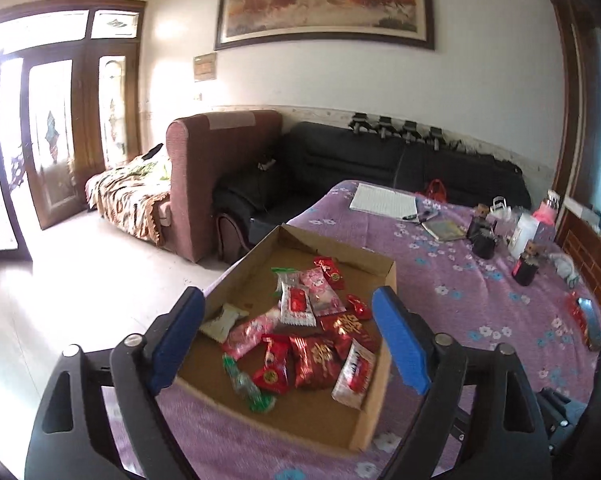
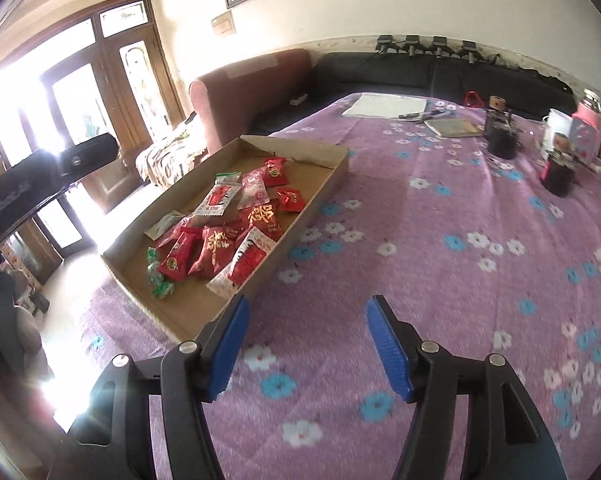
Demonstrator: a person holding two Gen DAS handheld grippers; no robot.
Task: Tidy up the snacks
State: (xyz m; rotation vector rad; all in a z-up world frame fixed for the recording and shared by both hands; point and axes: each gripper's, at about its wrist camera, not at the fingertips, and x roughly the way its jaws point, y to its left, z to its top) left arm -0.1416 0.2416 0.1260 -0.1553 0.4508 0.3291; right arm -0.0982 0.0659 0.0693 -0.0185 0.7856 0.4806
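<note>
A shallow cardboard box (image 1: 256,268) (image 2: 328,178) lies on the purple flowered tablecloth (image 1: 460,300) (image 2: 440,240), close to the table's left edge. Inside it is a loose pile of wrapped snacks (image 1: 314,360) (image 2: 216,250) in red, pink, white and green. My left gripper (image 1: 288,296) hovers above the box's near half, open, its blue pads (image 1: 398,340) apart with nothing touching them. My right gripper (image 2: 309,300) is open over bare cloth, just right of the box's near corner, and holds nothing. One red wrapper (image 1: 575,312) lies beside a dark phone (image 1: 591,320) at the right edge of the left wrist view.
At the table's far end lie a white pad (image 2: 384,105), a notebook (image 2: 454,127), two dark jars (image 2: 500,136), a white mug (image 2: 556,124) and a pink bottle (image 2: 588,114). A black sofa (image 1: 380,160) and a brown armchair (image 1: 204,168) stand beyond the table.
</note>
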